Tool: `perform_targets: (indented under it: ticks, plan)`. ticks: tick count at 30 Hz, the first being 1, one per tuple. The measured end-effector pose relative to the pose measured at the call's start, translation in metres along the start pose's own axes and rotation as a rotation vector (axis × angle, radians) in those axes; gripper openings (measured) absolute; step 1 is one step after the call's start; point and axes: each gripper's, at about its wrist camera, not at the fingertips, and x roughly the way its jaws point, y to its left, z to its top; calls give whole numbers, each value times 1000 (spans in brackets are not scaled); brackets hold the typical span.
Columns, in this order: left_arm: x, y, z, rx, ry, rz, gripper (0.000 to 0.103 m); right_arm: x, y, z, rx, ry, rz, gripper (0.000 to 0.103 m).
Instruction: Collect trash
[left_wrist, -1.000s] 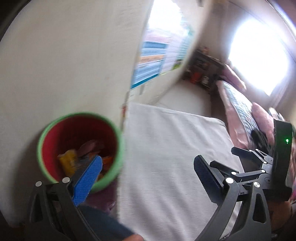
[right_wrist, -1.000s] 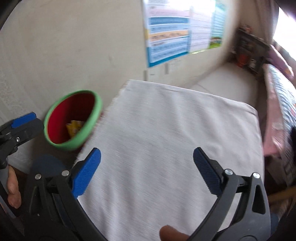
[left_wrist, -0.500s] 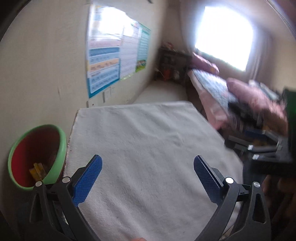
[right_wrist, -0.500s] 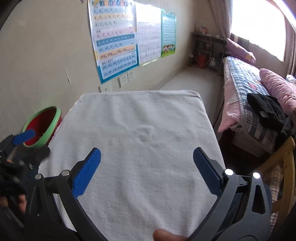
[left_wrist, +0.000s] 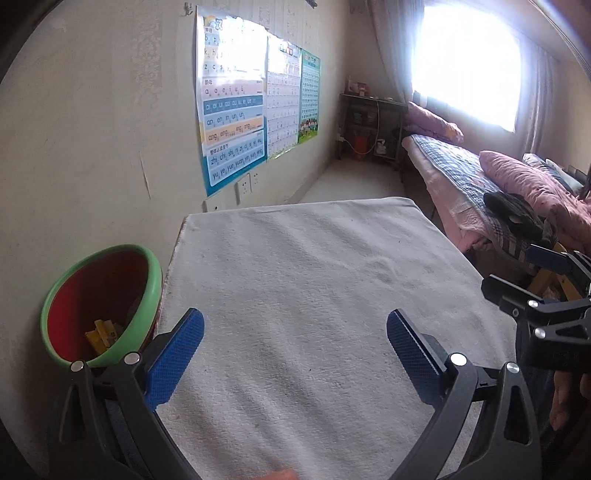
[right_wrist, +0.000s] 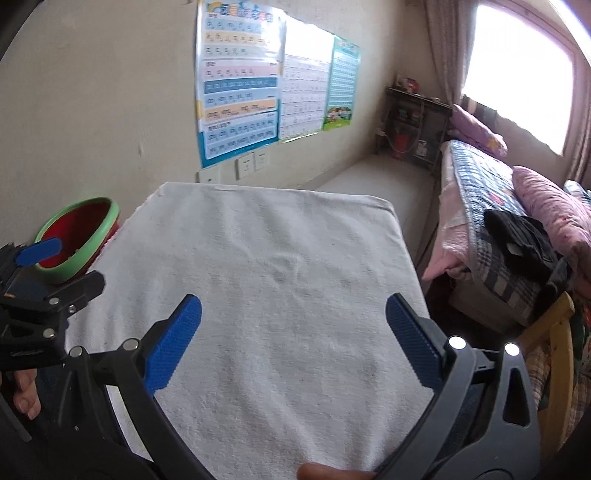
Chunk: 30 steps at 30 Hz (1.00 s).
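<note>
Left wrist view: left gripper (left_wrist: 294, 345) and right gripper (right_wrist: 293, 332) both wide open, empty, over bare cloth-covered table (left_wrist: 314, 266). Yellow wrappers (left_wrist: 102, 333) sit in green-rimmed bin (left_wrist: 151, 295) beside table. Task prob. near done.

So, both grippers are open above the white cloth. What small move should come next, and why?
Probably none beyond a short look around. The cloth-covered table shows no trash, both the left gripper and right gripper hold nothing with jaws wide apart, and yellow wrappers lie in the bin.
</note>
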Motion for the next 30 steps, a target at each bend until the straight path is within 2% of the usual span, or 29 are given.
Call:
perform_targets:
  ticks: [13,30]
  plan:
    - [3,7,-1,-34,6,-35,95,7,3,-6,-14,33,5,98]
    - [6,5,-3,-38,9,-20,95,11,2,-7,2,46,-8,98]
